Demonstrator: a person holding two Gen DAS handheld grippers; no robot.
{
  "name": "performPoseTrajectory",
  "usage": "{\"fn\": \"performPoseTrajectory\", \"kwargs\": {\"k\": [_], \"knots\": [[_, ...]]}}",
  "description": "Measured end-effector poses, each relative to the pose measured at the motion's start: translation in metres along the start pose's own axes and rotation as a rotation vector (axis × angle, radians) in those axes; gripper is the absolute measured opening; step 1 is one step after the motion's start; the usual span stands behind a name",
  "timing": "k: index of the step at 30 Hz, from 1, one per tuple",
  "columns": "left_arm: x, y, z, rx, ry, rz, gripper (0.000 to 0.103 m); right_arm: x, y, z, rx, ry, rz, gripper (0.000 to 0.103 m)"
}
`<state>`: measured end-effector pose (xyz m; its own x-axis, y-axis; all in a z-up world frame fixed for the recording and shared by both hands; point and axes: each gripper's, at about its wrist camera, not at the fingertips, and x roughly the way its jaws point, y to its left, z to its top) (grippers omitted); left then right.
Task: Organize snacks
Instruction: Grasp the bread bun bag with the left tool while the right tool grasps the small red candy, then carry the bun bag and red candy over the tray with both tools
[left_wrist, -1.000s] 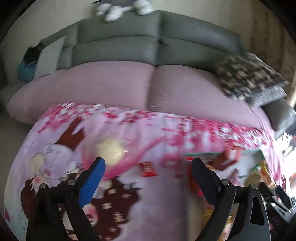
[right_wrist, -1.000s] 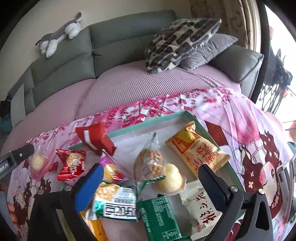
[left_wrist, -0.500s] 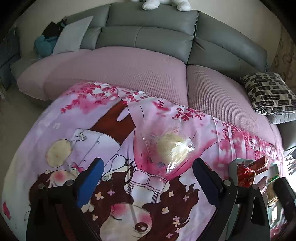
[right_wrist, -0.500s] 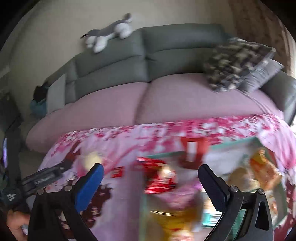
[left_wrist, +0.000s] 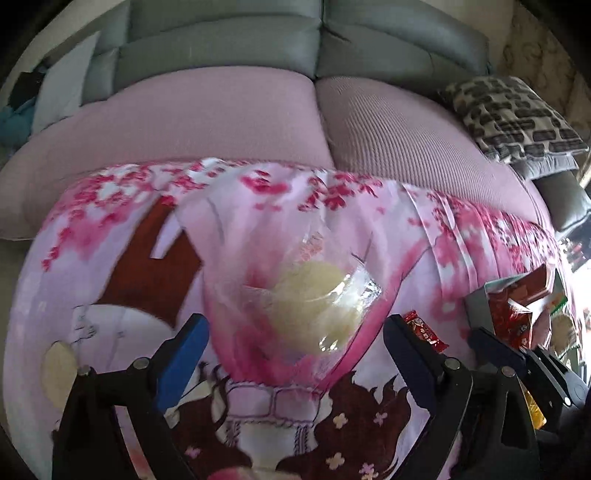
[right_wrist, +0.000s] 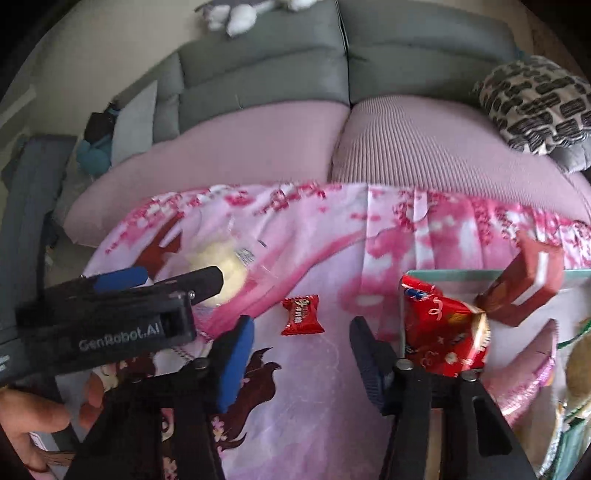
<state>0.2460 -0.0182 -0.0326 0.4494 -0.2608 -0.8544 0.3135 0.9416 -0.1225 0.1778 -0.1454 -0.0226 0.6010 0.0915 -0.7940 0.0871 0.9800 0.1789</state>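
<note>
Left wrist view looks down on a pale yellow bun in a clear wrapper (left_wrist: 314, 306), lying on the pink cherry-blossom cloth (left_wrist: 122, 206) that covers the table. The left gripper (left_wrist: 295, 343) is spread wide with the bun just ahead of and between its fingers, not touching either one; that stance reads as lined up for a pick, with nothing held yet.

Right wrist view shows the right gripper (right_wrist: 299, 343) also wide and empty, with a small red candy packet (right_wrist: 301, 315) lying alone on the cloth just ahead of the gap. To its right is a teal-rimmed tray (right_wrist: 461, 272) holding a red snack bag (right_wrist: 439, 332), a dark red box (right_wrist: 524, 284) tilted against the rim, and more packets at the frame edge, too blurred to name. The tray looks like the collecting place, so the bun and the candy packet are probably the strays left to bring in. The bun's thin, slack film may slip or crumple if pinched at its edge.
</note>
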Motion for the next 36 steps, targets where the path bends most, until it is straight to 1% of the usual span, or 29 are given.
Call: {"fn": "performPoseTrajectory", "kwargs": {"k": [3,4,5,7,9,11,12,13,14,16,20,22,25,30,34,36], "knots": [[0.012,-0.001,0.001,0.012,0.015,-0.005,0.092,0.009,0.004,0.003,-0.014,0.008,-0.002,0.055],[0.015,-0.001,0.001,0.013,0.018,-0.008,0.083,0.013,0.006,0.004,-0.021,0.016,-0.002,0.055],[0.018,-0.001,0.002,0.010,0.024,-0.014,0.082,0.016,0.007,0.005,-0.032,0.023,-0.010,0.055],[0.022,0.000,0.003,0.007,0.025,-0.023,0.080,0.022,0.010,0.006,-0.049,0.039,-0.023,0.049],[0.021,0.000,0.002,0.007,0.018,-0.033,0.077,0.026,0.012,0.006,-0.060,0.041,-0.042,0.047],[0.022,0.000,0.002,0.004,0.014,-0.048,0.072,0.030,0.013,0.007,-0.070,0.052,-0.049,0.042],[0.022,-0.001,0.002,0.006,0.012,-0.047,0.071,0.032,0.014,0.008,-0.074,0.060,-0.051,0.039],[0.022,-0.001,0.002,0.009,0.008,-0.045,0.069,0.034,0.015,0.008,-0.081,0.066,-0.056,0.038],[0.021,-0.001,0.002,0.010,0.005,-0.046,0.067,0.036,0.016,0.007,-0.085,0.072,-0.057,0.037],[0.020,-0.002,0.001,0.006,0.001,-0.046,0.064,0.039,0.015,0.005,-0.075,0.087,-0.039,0.030],[0.013,-0.001,-0.002,-0.003,-0.022,-0.014,0.061,0.039,0.016,0.002,-0.083,0.079,-0.038,0.029],[0.008,0.002,-0.003,-0.028,-0.032,-0.011,0.060,0.036,0.016,0.001,-0.082,0.077,-0.032,0.029],[-0.003,0.006,-0.008,-0.067,-0.057,-0.011,0.059,0.027,0.017,-0.001,-0.079,0.063,-0.019,0.029],[-0.039,0.009,-0.021,-0.150,-0.129,-0.027,0.059,-0.016,0.017,-0.011,-0.069,-0.007,-0.002,0.029],[-0.068,-0.006,-0.034,-0.171,-0.174,-0.062,0.059,-0.049,0.005,-0.025,-0.036,-0.043,-0.032,0.029],[-0.078,-0.015,-0.040,-0.172,-0.189,-0.073,0.059,-0.069,-0.007,-0.029,-0.003,-0.061,-0.055,0.029]]}}
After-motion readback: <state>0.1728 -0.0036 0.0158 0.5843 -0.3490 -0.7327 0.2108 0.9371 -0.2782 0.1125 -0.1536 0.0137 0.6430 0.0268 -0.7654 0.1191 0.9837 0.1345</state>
